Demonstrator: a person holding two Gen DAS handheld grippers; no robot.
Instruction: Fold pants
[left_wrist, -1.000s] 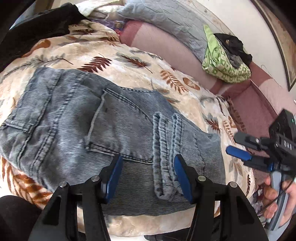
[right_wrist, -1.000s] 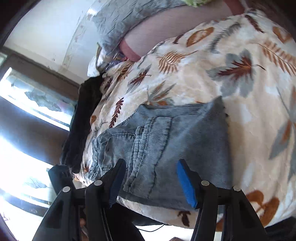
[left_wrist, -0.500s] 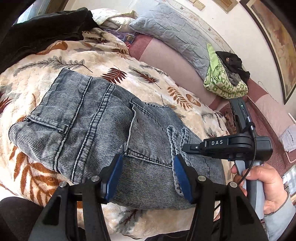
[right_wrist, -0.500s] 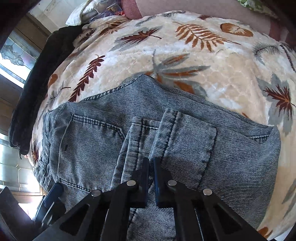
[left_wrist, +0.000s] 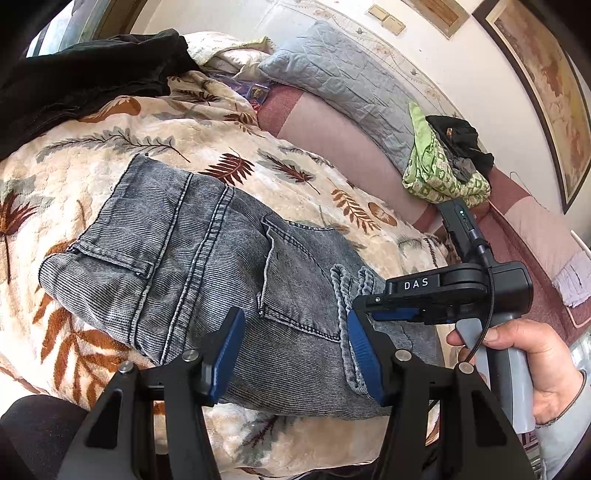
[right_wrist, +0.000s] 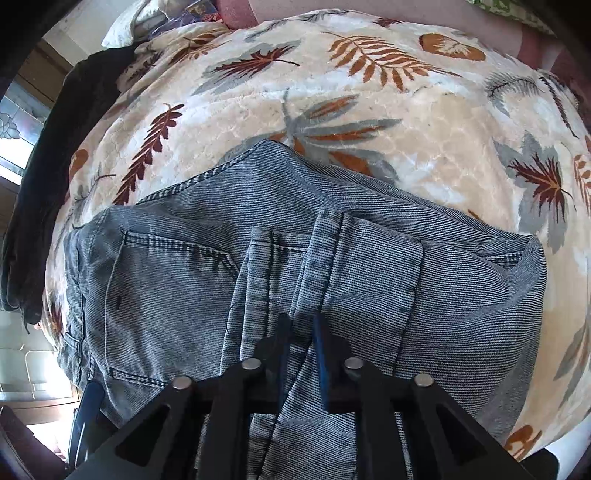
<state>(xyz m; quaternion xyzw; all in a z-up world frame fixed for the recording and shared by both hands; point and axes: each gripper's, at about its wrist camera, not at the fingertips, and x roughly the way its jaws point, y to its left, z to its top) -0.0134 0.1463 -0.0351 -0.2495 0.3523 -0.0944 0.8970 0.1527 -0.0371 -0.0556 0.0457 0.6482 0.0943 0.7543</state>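
The folded grey-blue jeans (left_wrist: 207, 280) lie on a bed covered by a cream blanket (left_wrist: 122, 155) printed with rust and grey leaves. In the left wrist view a back pocket faces up and two hem edges lie side by side across the folded stack, near its right end.

The left hand-held gripper (left_wrist: 295, 350) hangs just above the near edge of the jeans with its blue-padded jaws standing fairly wide apart; denim shows between them, but the pads press on nothing.

The right hand-held gripper (right_wrist: 301, 354) points steeply down onto the jeans (right_wrist: 280, 280), right at the doubled hem strips. Its jaws have just been opening from a full close and now stand narrow, with a ridge of denim in the slim gap between them. Whether the pads still pinch that fabric cannot be told. In the left wrist view the same tool, marked with white letters, comes in from the right, its blue fingers (left_wrist: 391, 315) level over the hems, and a person's hand (left_wrist: 532, 369) wraps its grey handle.

A dark garment (left_wrist: 85, 81) lies bunched at the far left corner of the bed. Behind the blanket a grey quilted pillow (left_wrist: 332, 85) leans by the wall, and a green patterned cloth (left_wrist: 432, 173) with dark clothes piled on it sits on the pink bedding to the right
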